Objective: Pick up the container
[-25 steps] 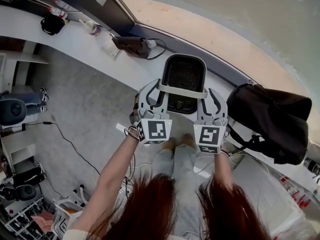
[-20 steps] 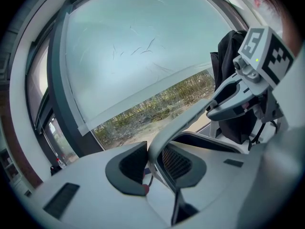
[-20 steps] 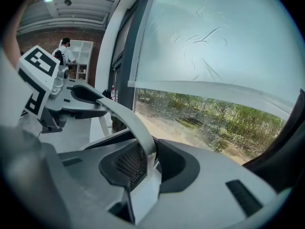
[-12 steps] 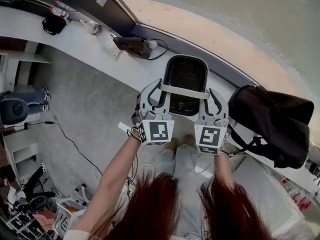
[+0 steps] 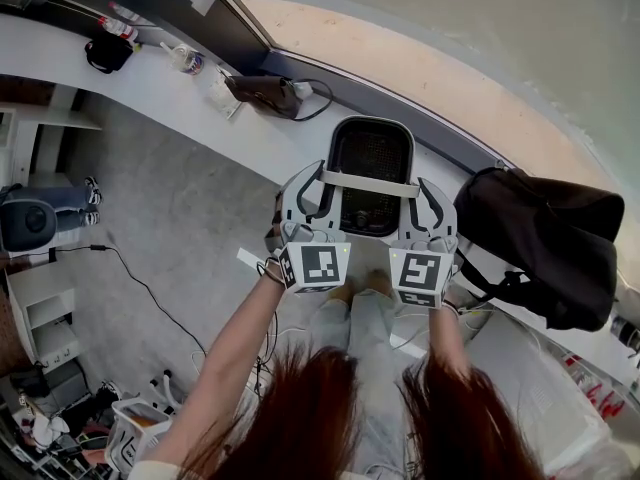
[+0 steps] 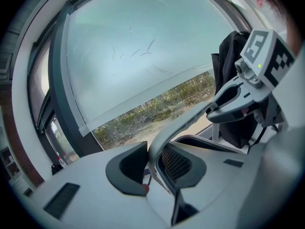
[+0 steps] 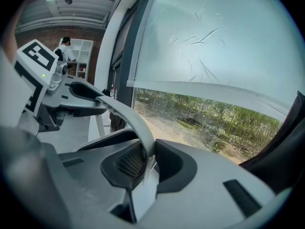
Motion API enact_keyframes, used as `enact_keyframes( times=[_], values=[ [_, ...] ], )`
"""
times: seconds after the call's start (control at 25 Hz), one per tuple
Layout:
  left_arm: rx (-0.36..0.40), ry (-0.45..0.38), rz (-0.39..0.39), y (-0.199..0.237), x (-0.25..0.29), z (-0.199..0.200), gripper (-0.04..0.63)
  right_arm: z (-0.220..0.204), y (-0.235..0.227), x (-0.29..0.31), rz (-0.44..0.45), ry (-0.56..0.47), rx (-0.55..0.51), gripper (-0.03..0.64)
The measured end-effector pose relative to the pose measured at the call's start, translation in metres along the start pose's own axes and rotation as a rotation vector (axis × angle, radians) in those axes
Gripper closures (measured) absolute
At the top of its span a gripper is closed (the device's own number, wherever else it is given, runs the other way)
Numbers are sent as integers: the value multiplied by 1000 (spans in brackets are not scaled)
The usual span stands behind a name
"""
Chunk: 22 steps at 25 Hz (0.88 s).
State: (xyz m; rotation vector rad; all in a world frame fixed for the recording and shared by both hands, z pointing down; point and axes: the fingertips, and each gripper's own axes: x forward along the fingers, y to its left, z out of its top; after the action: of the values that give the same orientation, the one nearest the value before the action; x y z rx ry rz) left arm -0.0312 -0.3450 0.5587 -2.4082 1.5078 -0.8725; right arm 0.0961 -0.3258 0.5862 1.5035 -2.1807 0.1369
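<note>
The container (image 5: 372,158) is a white basket with a black mesh inside, standing on the white window counter (image 5: 150,88). Its white bail handle (image 5: 365,183) runs across between both grippers. My left gripper (image 5: 318,178) is shut on the handle's left end; in the left gripper view the handle (image 6: 183,120) leaves its pads (image 6: 128,168). My right gripper (image 5: 418,190) holds the handle's right end, its jaws closing, and the handle (image 7: 128,116) is pinched between its pads (image 7: 174,163).
A black backpack (image 5: 545,243) lies on the counter close to the right of the basket. A brown pouch (image 5: 265,90), bottles (image 5: 185,58) and a black item (image 5: 103,50) sit farther left. The window (image 5: 450,88) is directly behind. Cables (image 5: 140,283) run on the floor.
The right gripper's jaws have drawn in onto the handle. Both grippers and the basket have shifted very slightly in the head view.
</note>
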Motion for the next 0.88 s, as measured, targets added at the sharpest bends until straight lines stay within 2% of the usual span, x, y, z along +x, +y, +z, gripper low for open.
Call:
enact_keyframes(
  times=[0.44, 0.88],
  values=[
    [-2, 6, -30, -16, -21, -2, 495, -8, 7, -25, -5, 20, -7, 540],
    [-18, -19, -66, -19, -51, 12, 497, 1, 13, -61, -50, 25, 11, 540]
  ],
)
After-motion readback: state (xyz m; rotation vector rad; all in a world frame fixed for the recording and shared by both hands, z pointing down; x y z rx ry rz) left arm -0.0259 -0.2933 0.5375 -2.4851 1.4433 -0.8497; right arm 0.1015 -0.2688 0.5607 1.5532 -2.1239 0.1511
